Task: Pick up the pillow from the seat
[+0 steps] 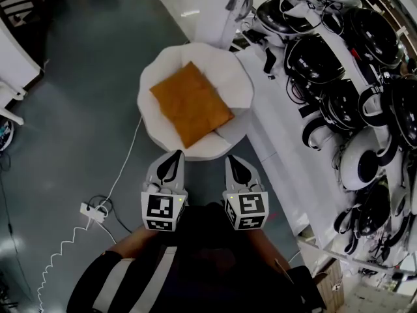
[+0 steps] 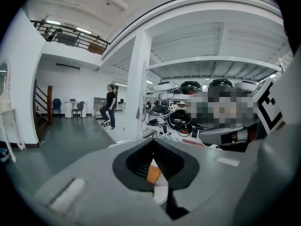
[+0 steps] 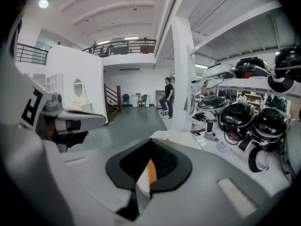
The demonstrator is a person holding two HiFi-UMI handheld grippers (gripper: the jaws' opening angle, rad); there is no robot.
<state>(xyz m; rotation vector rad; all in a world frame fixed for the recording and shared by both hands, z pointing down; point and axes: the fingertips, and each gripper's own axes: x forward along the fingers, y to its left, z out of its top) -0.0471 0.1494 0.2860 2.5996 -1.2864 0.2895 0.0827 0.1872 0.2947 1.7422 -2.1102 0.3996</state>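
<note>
An orange square pillow [image 1: 191, 104] lies flat on a round white seat [image 1: 238, 83] in the middle of the head view. My left gripper [image 1: 173, 158] and right gripper [image 1: 234, 161] hover side by side just short of the seat's near rim, both shut with nothing in them. In the left gripper view the closed jaws fill the bottom, and a sliver of the orange pillow [image 2: 154, 174] shows through the gap. The right gripper view shows the same: a strip of pillow [image 3: 151, 172] and the white seat's edge [image 3: 176, 137] beyond the shut jaws.
A long white table [image 1: 280, 142] with several black-and-white helmets [image 1: 313, 60] runs along the right. A white power strip [image 1: 92, 212] and coiled cable lie on the grey floor at left. A person [image 3: 167, 97] stands far off by a white pillar [image 3: 182, 79].
</note>
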